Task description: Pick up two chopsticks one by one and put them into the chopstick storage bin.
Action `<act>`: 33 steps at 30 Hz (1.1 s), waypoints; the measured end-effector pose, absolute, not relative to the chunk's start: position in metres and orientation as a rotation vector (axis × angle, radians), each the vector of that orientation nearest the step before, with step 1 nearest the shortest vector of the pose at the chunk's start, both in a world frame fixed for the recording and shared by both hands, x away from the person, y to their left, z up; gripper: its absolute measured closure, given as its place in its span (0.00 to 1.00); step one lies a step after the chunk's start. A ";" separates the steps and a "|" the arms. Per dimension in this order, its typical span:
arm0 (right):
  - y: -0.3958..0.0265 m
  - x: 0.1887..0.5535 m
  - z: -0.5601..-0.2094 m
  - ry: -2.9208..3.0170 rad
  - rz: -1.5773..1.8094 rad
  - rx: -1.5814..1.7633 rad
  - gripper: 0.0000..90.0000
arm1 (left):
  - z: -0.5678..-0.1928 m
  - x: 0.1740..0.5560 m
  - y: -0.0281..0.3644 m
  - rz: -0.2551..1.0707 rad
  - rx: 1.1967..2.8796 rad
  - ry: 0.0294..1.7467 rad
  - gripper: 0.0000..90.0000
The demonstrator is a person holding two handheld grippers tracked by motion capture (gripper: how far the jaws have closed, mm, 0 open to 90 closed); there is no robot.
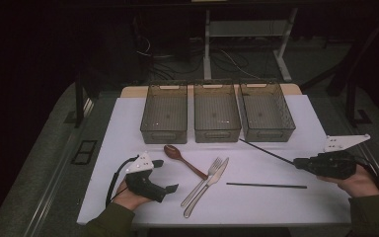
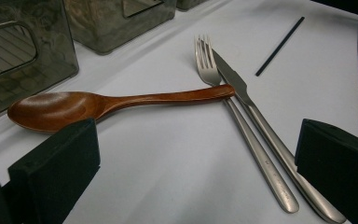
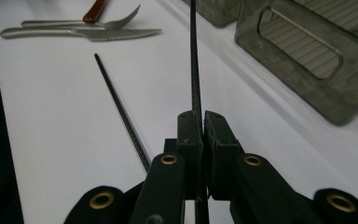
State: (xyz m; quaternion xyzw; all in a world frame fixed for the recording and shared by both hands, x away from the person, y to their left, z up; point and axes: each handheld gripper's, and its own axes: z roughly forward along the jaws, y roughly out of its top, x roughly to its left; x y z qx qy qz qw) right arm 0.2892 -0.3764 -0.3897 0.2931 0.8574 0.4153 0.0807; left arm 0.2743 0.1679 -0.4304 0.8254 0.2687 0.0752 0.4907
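Three smoky plastic bins point(image 1: 217, 117) are sitting in a row at the far edge of the white table point(image 1: 276, 202) in the high view. In front of them a wooden spoon point(image 1: 183, 159) is lying at a slant, its handle end touching a steel fork point(image 1: 202, 180) and a steel knife point(image 1: 208, 185) that are lying side by side. The left gripper point(image 1: 170, 188) is resting low at the near left, just beside the spoon's bowl, with its jaws standing apart and nothing between them. At the right edge the right gripper point(image 1: 296, 162) is pinching one end of a thin black chopstick point(image 1: 266, 151), which is pointing toward the right-hand bin. A second black chopstick point(image 1: 266, 185) is lying flat on the table between the knife and the right hand.

In the left gripper view, the two black jaws are standing wide apart at the bottom corners. The spoon point(image 2: 112, 103) is lying across the table just beyond them, its handle tip resting over the fork point(image 2: 240, 121) and against the knife point(image 2: 270, 135). The loose chopstick point(image 2: 279, 45) is lying farther off, well apart.

In the right gripper view, the jaws are pressing together on the held chopstick point(image 3: 195, 60), which is running straight ahead from between the pads. The other chopstick point(image 3: 121, 112) is lying on the table to its left, and a bin point(image 3: 307, 60) is standing at the right.
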 end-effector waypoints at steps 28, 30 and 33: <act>-0.298 0.336 -0.366 2.492 1.271 0.978 0.95 | -0.428 0.274 0.167 0.184 2.000 0.657 0.00; -0.295 0.338 -0.365 2.486 1.276 0.979 0.95 | -0.428 0.274 0.166 0.182 1.994 0.658 0.00; -0.284 0.344 -0.364 2.485 1.262 0.987 0.95 | -0.428 0.274 0.166 0.184 1.996 0.655 0.00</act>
